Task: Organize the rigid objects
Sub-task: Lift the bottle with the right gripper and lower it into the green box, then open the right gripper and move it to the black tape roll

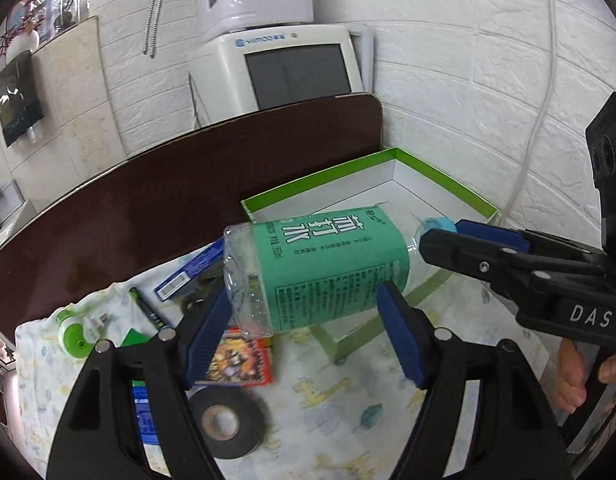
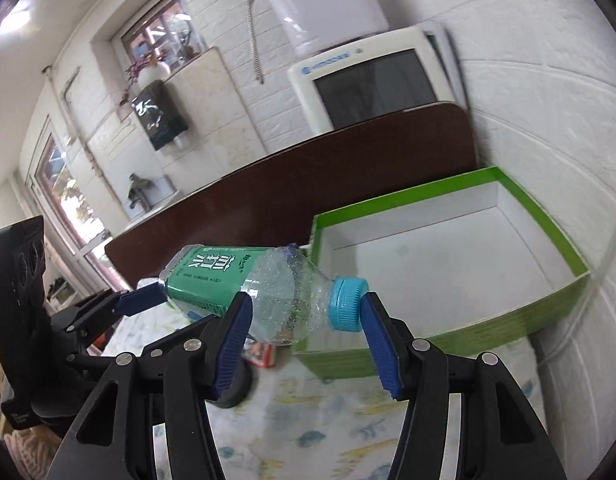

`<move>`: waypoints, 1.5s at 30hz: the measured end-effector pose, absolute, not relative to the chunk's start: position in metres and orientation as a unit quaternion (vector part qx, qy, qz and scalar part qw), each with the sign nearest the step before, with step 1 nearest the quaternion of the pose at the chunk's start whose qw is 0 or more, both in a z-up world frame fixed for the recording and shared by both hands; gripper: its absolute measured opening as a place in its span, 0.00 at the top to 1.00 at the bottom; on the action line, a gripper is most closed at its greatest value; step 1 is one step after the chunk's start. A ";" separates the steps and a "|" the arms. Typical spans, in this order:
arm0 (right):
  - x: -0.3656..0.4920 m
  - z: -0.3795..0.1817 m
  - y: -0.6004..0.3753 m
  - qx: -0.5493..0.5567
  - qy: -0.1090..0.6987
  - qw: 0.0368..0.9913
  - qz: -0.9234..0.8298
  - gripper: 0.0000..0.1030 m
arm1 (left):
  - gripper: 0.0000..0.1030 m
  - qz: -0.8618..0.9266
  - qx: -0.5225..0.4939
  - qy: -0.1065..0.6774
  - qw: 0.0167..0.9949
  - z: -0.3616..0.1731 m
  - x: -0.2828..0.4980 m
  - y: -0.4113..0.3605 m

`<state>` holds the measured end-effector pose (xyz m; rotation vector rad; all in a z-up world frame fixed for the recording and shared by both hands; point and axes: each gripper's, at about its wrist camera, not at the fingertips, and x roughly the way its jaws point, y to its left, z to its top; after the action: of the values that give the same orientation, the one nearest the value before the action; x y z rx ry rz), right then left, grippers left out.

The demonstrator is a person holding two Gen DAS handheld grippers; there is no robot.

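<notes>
**Bottle in the air, both tongs on it**

I have the clear plastic bottle with the green label and turquoise cap [image 1: 316, 268] lying sideways above the table, carried between my two tools. My left gripper [image 1: 308, 320] straddles the labelled body: one blue ribbed pad [image 1: 206, 336] sits against the bottom end of the bottle, the other against the label's lower edge nearer the shoulder, so the jaws stand fairly wide with the bottle's body between them. My right gripper [image 2: 304, 340] takes the neck end; in its own view one blue pad [image 2: 378, 344] touches the cap and the other presses the clear shoulder. Seen from the left wrist, that right tool comes in from the right, its tip at the cap, with the fingers of my hand [image 1: 580, 376] wrapped round its handle.

The bottle hangs over the near left corner of the shallow white cardboard box with the bright green rim [image 2: 564, 240], which stands at the far right, close to the white brick wall [image 1: 468, 80].

Below, on the pale cloth printed with small animals [image 1: 328, 392], lie a roll of black tape [image 1: 228, 420] nearest me, a red and yellow picture packet [image 1: 244, 364] just beyond it, a slim blue carton [image 1: 188, 272] further left, a dark pen [image 1: 148, 308] and a small green-capped container [image 1: 74, 334] at the far left. Past the cloth runs the dark brown table edge [image 1: 188, 184].
</notes>
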<state>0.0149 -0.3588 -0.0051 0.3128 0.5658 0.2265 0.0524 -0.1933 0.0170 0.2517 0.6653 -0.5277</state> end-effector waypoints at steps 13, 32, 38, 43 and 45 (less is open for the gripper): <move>0.057 -0.033 -0.424 0.178 0.296 0.936 0.064 0.42 | 0.30 -0.262 0.154 0.380 0.874 -0.019 0.081 -0.254; 0.051 -0.040 -0.413 0.172 0.314 0.933 0.024 0.42 | 0.27 -0.266 0.149 0.394 0.867 -0.018 0.072 -0.236; 0.025 -0.008 -0.375 0.141 0.281 0.947 0.062 0.42 | 0.21 -0.216 0.106 0.378 0.894 0.000 0.065 -0.176; 0.012 -0.005 -0.333 0.134 0.286 0.942 0.112 0.42 | 0.20 -0.154 0.085 0.395 0.901 -0.007 0.059 -0.121; 0.011 -0.013 -0.315 0.132 0.298 0.937 0.127 0.42 | 0.20 -0.144 0.072 0.406 0.900 -0.014 0.056 -0.101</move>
<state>0.0113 -0.3154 -0.0128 0.2691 0.6081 0.2585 0.0557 -0.1010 -0.0136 0.1500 0.8394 -0.2970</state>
